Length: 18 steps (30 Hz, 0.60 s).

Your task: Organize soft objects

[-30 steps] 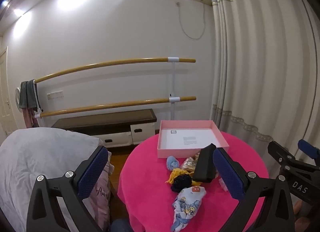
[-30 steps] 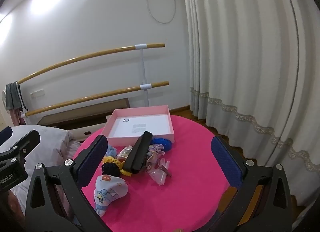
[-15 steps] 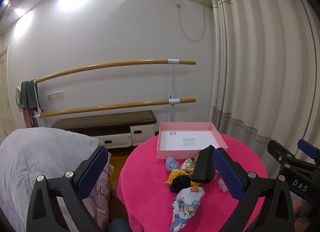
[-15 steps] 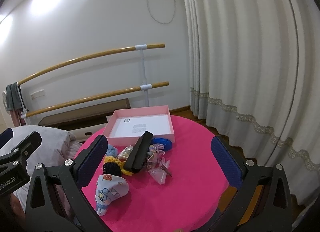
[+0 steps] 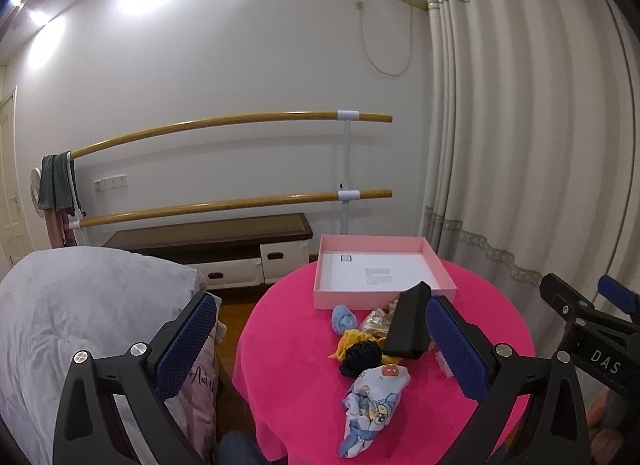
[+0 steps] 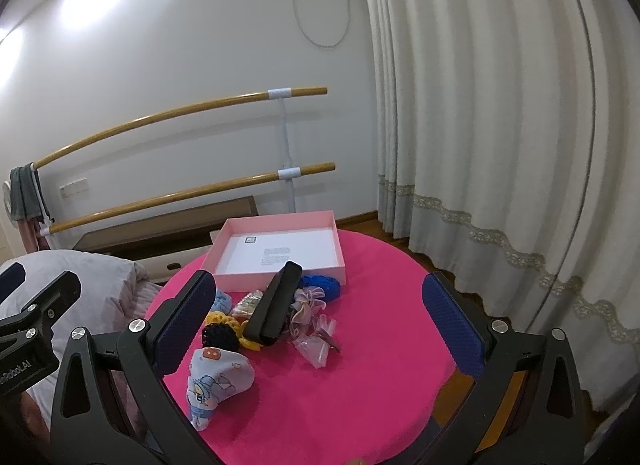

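- Left claw (image 5: 320,339) is hanging over the near edge of the surface (image 5: 288,345), jaws wide apart, gripping nothing.
- Right claw (image 6: 320,317) is sitting likewise, jaws wide apart and empty, well short of the pile.
- Soft things are lying in a loose heap mid-surface: cartoon cloth (image 6: 218,379) nearest, black knit (image 6: 218,337) on a yellow knit (image 6: 224,319), pale blue ball (image 5: 344,317), blue knit (image 6: 324,285), ribbon bow (image 6: 306,305), clear pouch (image 6: 316,349).
- A black case (image 6: 274,309) is leaning tilted across the heap, its top end just touching the tray wall; it looks rigid, so likely not a soft item.
- Pink tray (image 6: 224,279) is standing at the far side of the surface, holding nothing but a printed label on its floor. No item sorted yet, by the look of it.
- Judged step: approaching for the first pick. The cloth is lying apart from the tangle and nearest both claws, so it is the cleanest start.
- Advice: come down over the cloth's bunched middle, close on a thick fold, lift straight up before carrying to the tray.
- Risk: reaching into the heap first may drag neighbours or tip the case.
- Pouch is looking slippery; pinch it at an edge.
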Motion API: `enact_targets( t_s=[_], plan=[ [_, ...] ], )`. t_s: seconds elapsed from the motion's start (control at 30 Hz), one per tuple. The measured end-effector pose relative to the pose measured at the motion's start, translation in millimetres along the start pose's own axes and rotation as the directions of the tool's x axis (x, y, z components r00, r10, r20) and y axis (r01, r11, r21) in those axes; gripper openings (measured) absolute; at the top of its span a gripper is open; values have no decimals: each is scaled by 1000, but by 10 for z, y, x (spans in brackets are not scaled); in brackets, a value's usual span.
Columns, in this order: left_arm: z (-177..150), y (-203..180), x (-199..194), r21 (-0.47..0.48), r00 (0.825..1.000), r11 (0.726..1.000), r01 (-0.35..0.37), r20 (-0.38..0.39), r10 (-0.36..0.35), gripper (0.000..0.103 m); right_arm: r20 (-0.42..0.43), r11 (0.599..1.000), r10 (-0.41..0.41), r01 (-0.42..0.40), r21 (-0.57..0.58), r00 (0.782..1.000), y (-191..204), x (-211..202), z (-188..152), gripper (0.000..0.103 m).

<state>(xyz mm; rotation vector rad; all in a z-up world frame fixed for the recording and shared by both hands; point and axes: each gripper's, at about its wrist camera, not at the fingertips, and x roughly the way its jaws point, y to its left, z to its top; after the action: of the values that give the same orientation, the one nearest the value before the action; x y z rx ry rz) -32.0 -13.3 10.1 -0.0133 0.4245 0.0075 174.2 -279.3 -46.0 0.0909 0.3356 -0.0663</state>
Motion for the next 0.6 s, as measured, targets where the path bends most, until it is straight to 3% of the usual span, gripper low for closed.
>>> enact_targets(
  t_s=[0.6],
  plan=[
    [-165,-10,291,18,996,1000,20,-89,-18,103,-69,999,-24,23,-25,997,-50,291,-102,103]
  ],
)
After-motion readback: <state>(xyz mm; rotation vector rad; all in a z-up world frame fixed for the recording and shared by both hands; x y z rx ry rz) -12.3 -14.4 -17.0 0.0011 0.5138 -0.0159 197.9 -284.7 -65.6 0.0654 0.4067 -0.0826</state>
